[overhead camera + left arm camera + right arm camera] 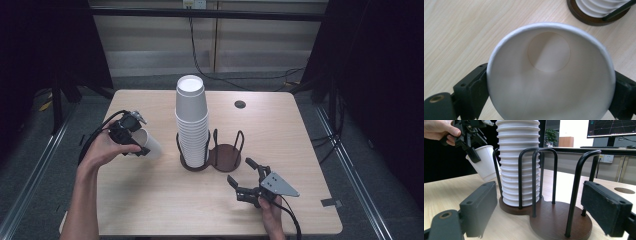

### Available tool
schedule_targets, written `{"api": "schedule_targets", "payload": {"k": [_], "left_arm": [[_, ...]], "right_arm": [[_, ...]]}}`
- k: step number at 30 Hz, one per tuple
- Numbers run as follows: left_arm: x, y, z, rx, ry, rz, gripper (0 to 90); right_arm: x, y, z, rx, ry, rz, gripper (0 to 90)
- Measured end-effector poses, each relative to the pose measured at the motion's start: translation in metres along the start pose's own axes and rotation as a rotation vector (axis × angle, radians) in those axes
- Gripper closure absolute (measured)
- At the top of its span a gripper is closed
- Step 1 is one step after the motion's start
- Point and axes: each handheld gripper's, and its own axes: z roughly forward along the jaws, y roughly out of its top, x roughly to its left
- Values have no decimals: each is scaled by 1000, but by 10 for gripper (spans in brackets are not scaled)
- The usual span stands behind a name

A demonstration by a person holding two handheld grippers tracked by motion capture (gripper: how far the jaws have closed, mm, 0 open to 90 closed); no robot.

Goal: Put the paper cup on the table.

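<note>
Left gripper (131, 134) pinches a white paper cup (148, 145) left of the dark two-ring holder (224, 157); light, crushable, so grip gently near its rim. Right gripper (246, 177) gapes wide.

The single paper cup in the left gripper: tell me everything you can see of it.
The paper cup is plain white, with a rolled rim and a round flat bottom that can be seen inside it in the left gripper view, and it is empty. The left gripper clamps it near the rim, one jaw on each side of the wall. It is held tilted, above the wooden table without touching it, left of the cup stack and apart from it.
</note>
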Motion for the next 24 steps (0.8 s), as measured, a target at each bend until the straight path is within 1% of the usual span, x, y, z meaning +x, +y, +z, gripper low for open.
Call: {"api": "schedule_targets", "payload": {"k": [1, 2, 3, 4, 5, 6, 7, 10, 11, 12, 13, 14, 15, 17, 18, 19, 20, 21, 22, 23, 24], "left_arm": [[0, 1, 2, 11, 11, 0, 88], [0, 1, 2, 11, 11, 0, 87], [1, 1, 4, 23, 21, -2, 87], [0, 2, 6, 39, 32, 5, 87], [-2, 3, 8, 37, 38, 6, 86], [-2, 3, 10, 41, 27, 8, 85], [-2, 4, 13, 30, 36, 2, 83], [-2, 5, 17, 34, 47, 5, 80], [-2, 4, 18, 17, 49, -3, 72], [-2, 4, 18, 17, 49, -3, 72], [0, 3, 19, -8, 48, -12, 71], [0, 3, 19, -8, 48, -12, 69], [1, 2, 20, -28, 51, -17, 67], [1, 2, 21, -34, 48, -22, 66], [1, 1, 22, -50, 42, -19, 65], [3, 0, 25, -56, 29, -38, 60], [3, 0, 25, -56, 29, -38, 61], [2, 0, 27, -61, 44, -34, 61], [3, 0, 27, -43, 41, -32, 59], [2, -1, 31, -64, 45, -63, 59], [2, -1, 31, -64, 45, -63, 58]], "right_arm": [[0, 0, 0, -1, 0, 0, 130], [0, 0, 0, -1, 0, 0, 130], [0, 0, 0, 1, 1, 0, 129], [0, 0, 0, 0, 0, 0, 129], [0, 0, 0, 0, 1, 0, 130], [0, 0, 0, 1, 1, 1, 129], [0, 0, 0, 1, 1, 0, 130], [0, 0, 0, -2, -1, -1, 129], [0, 0, 0, 0, -1, 0, 129], [0, 0, 0, 0, -1, 0, 129], [0, 0, 0, -1, -1, 0, 129], [0, 0, 0, -1, -1, 0, 129], [0, 0, 0, -1, -2, 0, 129], [0, 0, 0, -2, -2, -1, 130], [0, 0, 0, -2, -3, 0, 129], [0, 0, 0, -2, -3, 0, 129], [0, 0, 0, -2, -3, 0, 129], [0, 0, 0, -2, -3, 0, 129], [0, 0, 0, -2, -3, 0, 129], [0, 0, 0, -1, -5, 0, 129], [0, 0, 0, -1, -5, 0, 129]]}}
